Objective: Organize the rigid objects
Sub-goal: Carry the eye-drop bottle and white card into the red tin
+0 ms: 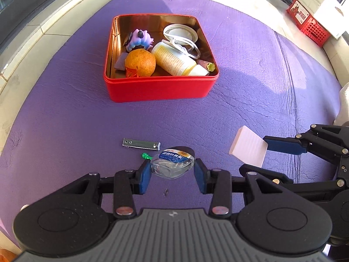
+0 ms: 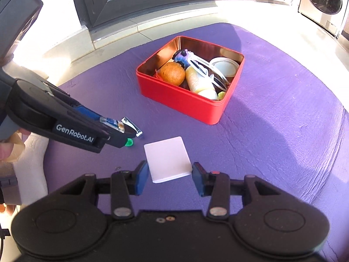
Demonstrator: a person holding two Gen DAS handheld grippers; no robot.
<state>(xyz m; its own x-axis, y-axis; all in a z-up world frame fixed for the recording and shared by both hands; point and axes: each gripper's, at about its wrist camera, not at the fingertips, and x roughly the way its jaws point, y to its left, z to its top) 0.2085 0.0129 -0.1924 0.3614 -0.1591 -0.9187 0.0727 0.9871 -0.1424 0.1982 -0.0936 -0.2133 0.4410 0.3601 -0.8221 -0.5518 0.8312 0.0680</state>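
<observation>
- My left gripper [image 1: 173, 170] has its pads on either side of a small clear glass bottle [image 1: 172, 163] with a blue label. The bottle fills the gap between them and looks clamped, though I cannot see whether it is lifted off the mat.
- My right gripper [image 2: 170, 172] brackets a flat white square card [image 2: 168, 159]. Both pads meet its side edges, so I judge it gripped. From the left wrist view the card stands tilted up on the fingertip, clear of the mat.
- Both things sit over the near part of the purple mat [image 1: 65, 120], well short of the red tin box [image 1: 159, 87] at the mat's middle.
- Beside the bottle on the mat lie metal nail clippers [image 1: 141, 144] and a green push pin [image 1: 145, 156], both loose.
- The tin already holds an orange [image 1: 140, 63], a pale yellow bottle on its side [image 1: 178, 60], a purple toy figure [image 1: 139, 39] and white glasses [image 1: 185, 43] over a round lid.
- Handling, as I judge it: the glass bottle is stiff, smooth and breakable, so I want the pads across its flat flanks, firm but not crushing. The card is light and thin, likely to pivot or slip when held by its edges.
- The clippers are flat and slick; I would take them across their narrow width.
</observation>
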